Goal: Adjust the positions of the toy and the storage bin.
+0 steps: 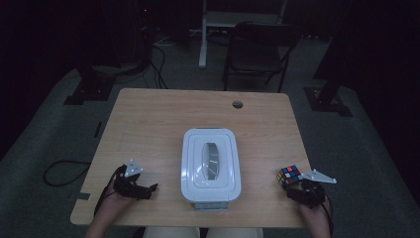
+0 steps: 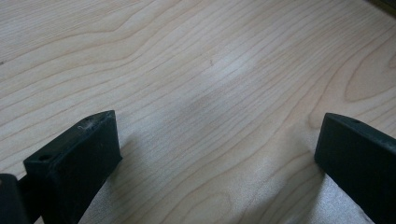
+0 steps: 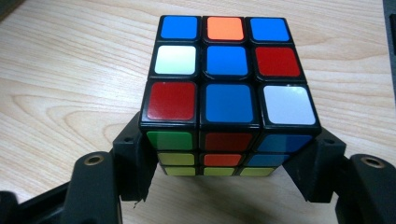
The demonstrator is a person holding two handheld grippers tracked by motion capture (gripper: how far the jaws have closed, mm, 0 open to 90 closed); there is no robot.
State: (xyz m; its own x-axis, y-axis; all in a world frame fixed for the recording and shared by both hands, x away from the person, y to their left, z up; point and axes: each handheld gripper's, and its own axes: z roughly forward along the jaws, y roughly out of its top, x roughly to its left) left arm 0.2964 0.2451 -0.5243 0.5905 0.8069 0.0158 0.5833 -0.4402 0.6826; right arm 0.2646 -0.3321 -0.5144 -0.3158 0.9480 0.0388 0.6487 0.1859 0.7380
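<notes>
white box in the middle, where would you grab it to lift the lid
Take the white box by the grey strip handle along the centre of its lid, coming straight down from above. The handle runs lengthwise, so the free left hand-held gripper should span its narrow width; the lid's broad flat sides look too wide.

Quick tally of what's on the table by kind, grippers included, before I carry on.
Puzzle cube: 1, clamped in the right gripper
White lidded box: 1
Grippers: 2, the left gripper open over bare table
Total: 4
</notes>
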